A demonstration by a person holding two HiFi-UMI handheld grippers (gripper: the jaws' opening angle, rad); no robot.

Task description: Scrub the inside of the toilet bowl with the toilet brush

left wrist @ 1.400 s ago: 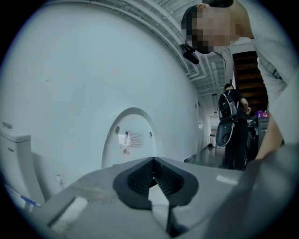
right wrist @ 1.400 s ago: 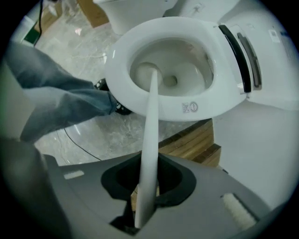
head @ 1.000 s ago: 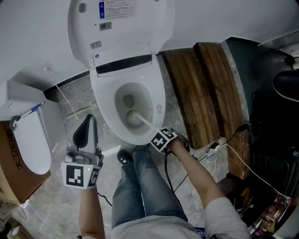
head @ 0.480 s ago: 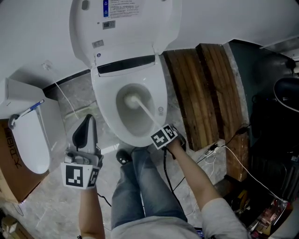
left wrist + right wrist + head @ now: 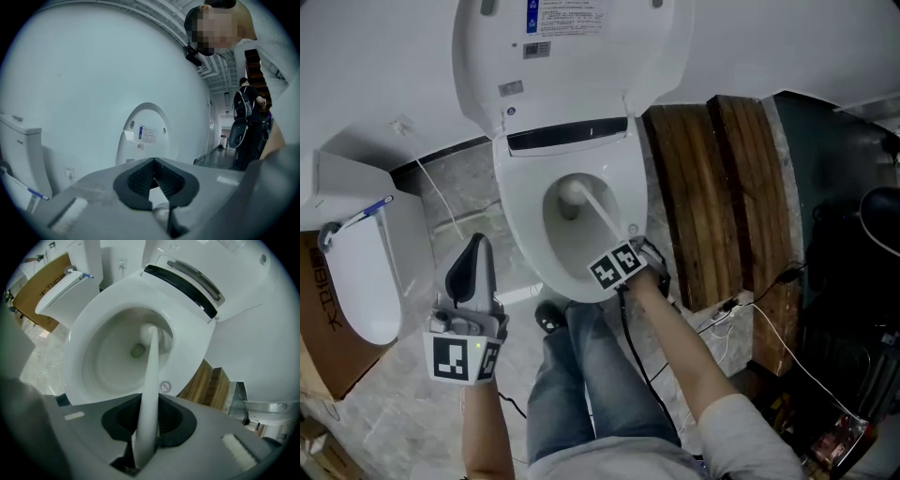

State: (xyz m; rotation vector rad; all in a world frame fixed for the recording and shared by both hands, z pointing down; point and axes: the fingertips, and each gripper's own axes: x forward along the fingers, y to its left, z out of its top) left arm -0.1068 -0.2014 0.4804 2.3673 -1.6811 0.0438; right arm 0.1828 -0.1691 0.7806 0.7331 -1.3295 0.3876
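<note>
The white toilet bowl (image 5: 517, 225) stands open with its lid (image 5: 572, 66) raised against the wall. A white toilet brush (image 5: 574, 194) is inside the bowl, its head against the far wall above the drain. Its handle slants back to my right gripper (image 5: 630, 249), which is shut on it over the bowl's near right rim. In the right gripper view the brush handle (image 5: 149, 380) runs out from between the jaws of the right gripper (image 5: 147, 425) into the bowl (image 5: 89, 324). My left gripper (image 5: 475, 246) hangs left of the toilet, shut and holding nothing; the left gripper (image 5: 157, 183) faces the raised lid (image 5: 145, 136).
A second white toilet fixture (image 5: 356, 281) and a cardboard box (image 5: 317, 328) stand at the left. Dark wooden planks (image 5: 712, 178) lie right of the bowl, with white cables (image 5: 759, 314) and dark gear (image 5: 862, 262) beyond. The person's legs (image 5: 581, 384) are in front of the bowl.
The brush head has travelled from the near part of the bowl to its far wall. The right gripper followed it forward to the rim. The left gripper stayed put.
</note>
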